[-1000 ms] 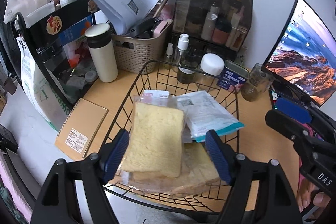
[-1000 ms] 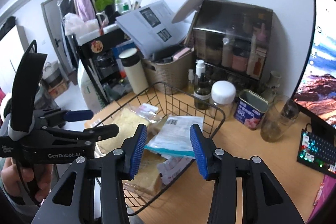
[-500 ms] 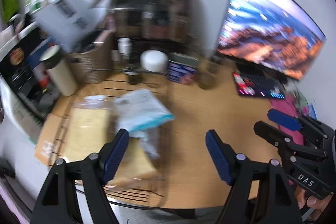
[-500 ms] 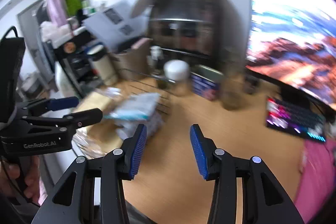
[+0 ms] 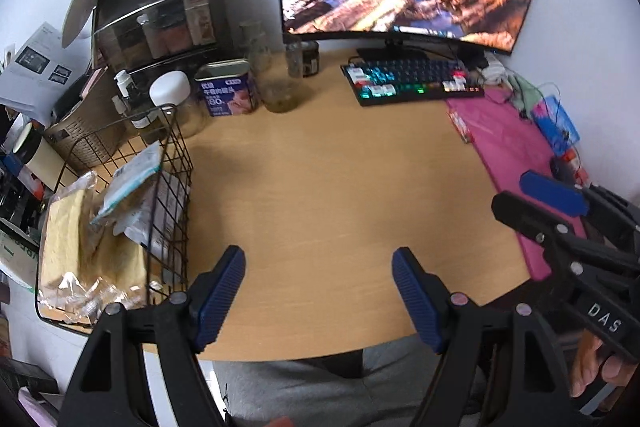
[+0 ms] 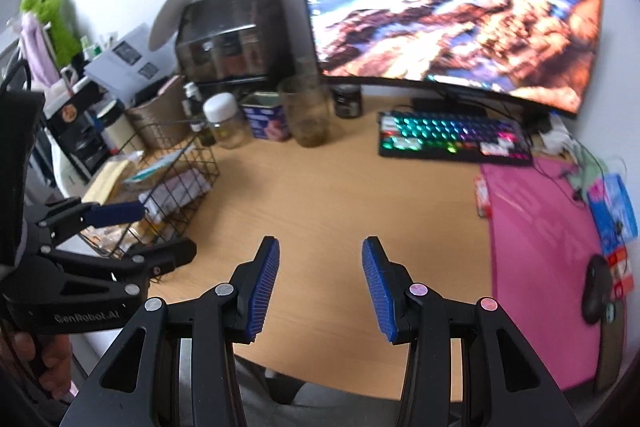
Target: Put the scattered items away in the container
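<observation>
Left tongs [image 5: 318, 291]: blue-padded jaws spread wide, gripping nothing, above bare bench.
Right tongs [image 6: 320, 283]: blue-padded jaws apart, gripping nothing, above bare bench.
Container: black wire basket [image 5: 176, 163], left of both tongs, on the light wooden bench [image 5: 340, 187].
Contents: bagged sliced bread [image 5: 76, 247] and a white pouch with teal edge [image 5: 132, 175] lie inside the black wire basket.
Remaining items: a small red-and-white packet [image 6: 483, 195] lies ahead and right of the right tongs, at the edge of the pink mat [image 6: 548, 247]; a judgement, it may be the next candidate.
Risk 1: the flat packet could slide away if the tongs close too high.
Risk 2: the rainbow-lit keyboard [image 6: 452, 139] and the clear glass jar [image 6: 308, 115] stand ahead; a wide sweep could knock them.
Risk 3: the basket is full; an added item may catch the rim and fall out.
</observation>
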The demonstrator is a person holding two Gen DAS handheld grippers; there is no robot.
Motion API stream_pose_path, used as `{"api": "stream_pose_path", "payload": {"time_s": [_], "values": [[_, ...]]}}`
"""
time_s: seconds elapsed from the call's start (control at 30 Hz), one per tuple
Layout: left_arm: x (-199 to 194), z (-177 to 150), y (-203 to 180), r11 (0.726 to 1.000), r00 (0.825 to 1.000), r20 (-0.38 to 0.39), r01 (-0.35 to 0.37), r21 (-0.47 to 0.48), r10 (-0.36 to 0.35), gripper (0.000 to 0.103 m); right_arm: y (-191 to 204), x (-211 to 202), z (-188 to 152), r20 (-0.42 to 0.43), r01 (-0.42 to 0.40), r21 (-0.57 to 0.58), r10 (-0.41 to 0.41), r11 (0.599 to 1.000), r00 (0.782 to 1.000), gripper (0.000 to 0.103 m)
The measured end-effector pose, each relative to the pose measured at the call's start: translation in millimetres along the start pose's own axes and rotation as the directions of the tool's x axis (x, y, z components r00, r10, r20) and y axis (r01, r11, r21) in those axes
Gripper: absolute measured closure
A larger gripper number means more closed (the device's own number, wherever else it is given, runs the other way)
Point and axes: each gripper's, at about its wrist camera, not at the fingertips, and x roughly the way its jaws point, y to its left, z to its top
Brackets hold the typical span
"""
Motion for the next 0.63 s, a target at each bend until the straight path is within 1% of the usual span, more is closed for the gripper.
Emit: {"api": "stream_pose_path", "payload": {"time_s": [0.13, 0.27, 0.5, 0.63], "values": [[-2.4, -7.4, -9.1, 1.0, 0.999, 0.025, -0.024, 0.009, 0.024, 0.024, -11.9, -3.0, -16.3, -0.004, 0.011, 0.011, -0.011, 1.0, 1.0, 0.059], [-7.5, -10.1, -13.6, 1.0, 0.999, 0.041, -0.016, 0.007, 0.016, 0.024, -17.4, -7.3, -24.6, -0.005, 0.014, 0.017, -0.014, 1.0, 1.0, 0.059], [-12.1, -9.7, -18.5, 0.999, 0.998, 0.056, -0.025, 0.021, 0.024, 0.023, -23.2, -19.4, -23.6, 0.021, 0.027, 0.031, -0.028, 0.999, 0.999, 0.059], [-18.4, -9.0, -18.4, 0.999, 0.995, 0.091, -0.036, 0.028, 0.034, 0.023, -22.5, -19.4, -23.8, 0.017, 0.026, 0.036, -0.027, 0.999, 1.0, 0.059]]}}
